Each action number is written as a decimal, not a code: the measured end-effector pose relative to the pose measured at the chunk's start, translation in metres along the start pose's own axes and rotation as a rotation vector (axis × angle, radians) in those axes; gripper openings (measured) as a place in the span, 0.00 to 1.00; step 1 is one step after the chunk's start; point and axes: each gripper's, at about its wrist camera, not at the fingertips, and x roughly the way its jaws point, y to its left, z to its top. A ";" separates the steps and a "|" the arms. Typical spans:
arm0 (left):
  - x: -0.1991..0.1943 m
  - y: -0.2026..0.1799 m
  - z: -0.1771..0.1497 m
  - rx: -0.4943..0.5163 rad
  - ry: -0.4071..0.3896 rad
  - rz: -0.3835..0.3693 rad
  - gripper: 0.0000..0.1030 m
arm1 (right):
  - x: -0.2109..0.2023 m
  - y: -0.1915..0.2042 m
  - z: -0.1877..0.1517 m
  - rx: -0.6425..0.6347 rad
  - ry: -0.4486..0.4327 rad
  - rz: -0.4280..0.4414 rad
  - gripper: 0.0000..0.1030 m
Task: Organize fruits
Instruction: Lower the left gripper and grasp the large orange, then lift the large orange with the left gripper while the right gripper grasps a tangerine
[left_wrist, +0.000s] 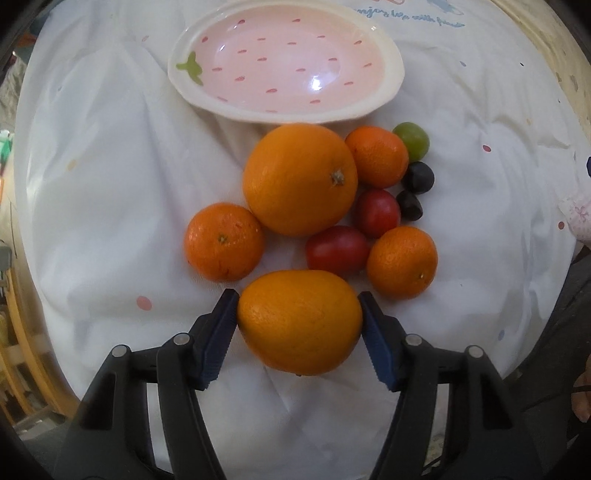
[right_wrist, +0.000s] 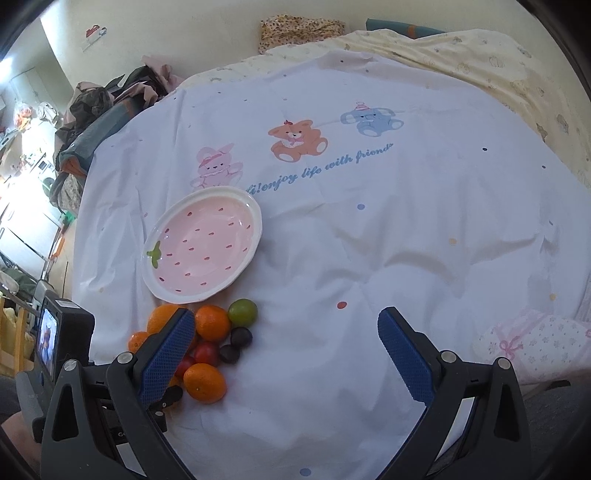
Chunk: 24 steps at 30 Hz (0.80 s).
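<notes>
A pink strawberry-shaped plate (left_wrist: 391, 48) lies empty on the white sheet; it also shows in the right wrist view (right_wrist: 258, 225). Below it lies a pile of fruit: a big orange (left_wrist: 299, 181), three mandarins (left_wrist: 223, 242), two red tomatoes (left_wrist: 338, 251), two dark plums (left_wrist: 417, 177) and a green plum (left_wrist: 412, 140). My left gripper (left_wrist: 298, 317) is shut on the nearest orange (left_wrist: 299, 321), both blue pads touching its sides. My right gripper (right_wrist: 286, 354) is open and empty above the sheet, right of the fruit pile (right_wrist: 210, 325).
The white sheet (right_wrist: 369, 221) with cartoon animals covers a bed. A yellow blanket (right_wrist: 480, 62) lies at the far right, a floral pillow (right_wrist: 535, 339) at the right edge, and piled clothes (right_wrist: 96, 110) at the left. The left gripper's camera body (right_wrist: 55, 336) sits left.
</notes>
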 end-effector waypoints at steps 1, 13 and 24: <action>-0.003 0.000 -0.002 -0.009 -0.012 -0.003 0.56 | 0.001 0.001 0.000 -0.001 0.003 0.002 0.98; -0.080 0.014 -0.042 -0.054 -0.199 -0.025 0.54 | -0.001 0.007 -0.001 -0.037 -0.010 -0.006 0.98; -0.103 0.070 -0.028 -0.198 -0.381 0.047 0.54 | 0.021 0.014 -0.011 -0.027 0.127 0.176 0.83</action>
